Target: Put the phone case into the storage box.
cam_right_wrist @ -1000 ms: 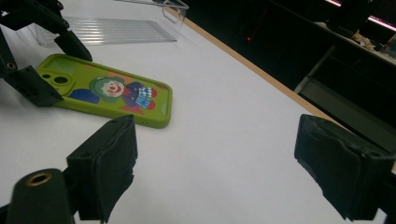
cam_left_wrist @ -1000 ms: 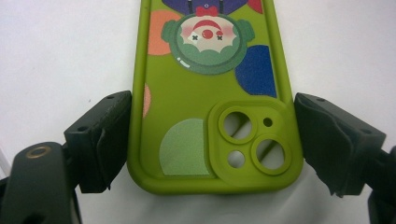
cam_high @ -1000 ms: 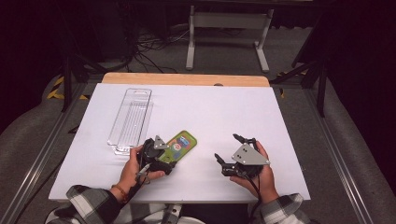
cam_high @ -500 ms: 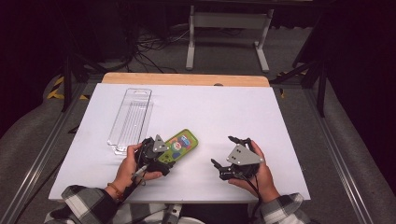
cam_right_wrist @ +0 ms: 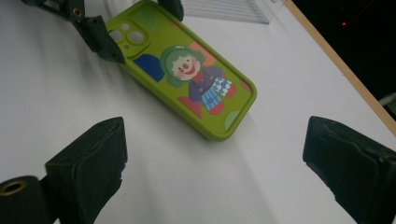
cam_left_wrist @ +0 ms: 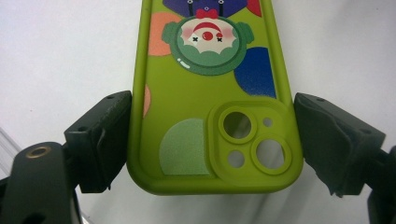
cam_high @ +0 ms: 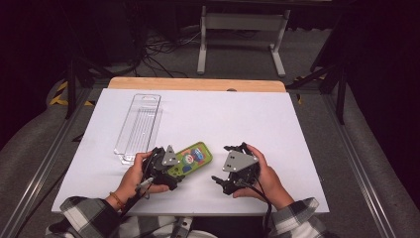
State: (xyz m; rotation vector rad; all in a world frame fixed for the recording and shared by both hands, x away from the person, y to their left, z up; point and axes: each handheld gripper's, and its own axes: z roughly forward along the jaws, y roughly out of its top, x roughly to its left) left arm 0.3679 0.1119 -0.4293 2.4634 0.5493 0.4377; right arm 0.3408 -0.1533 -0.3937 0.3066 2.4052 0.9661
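Right tool (cam_high: 232, 173) shifted left, one phone case (cam_high: 190, 158), one tray (cam_high: 138, 128)

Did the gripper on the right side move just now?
Yes. The right gripper has slid left toward the green phone case, which lies in the same spot beside the clear plastic tray; the gap between them is smaller than before.

Bright light from above is shining on the white table (cam_high: 208, 119), the room far behind is staying dark, and the near black jaws are looking blurry with soft shadows.
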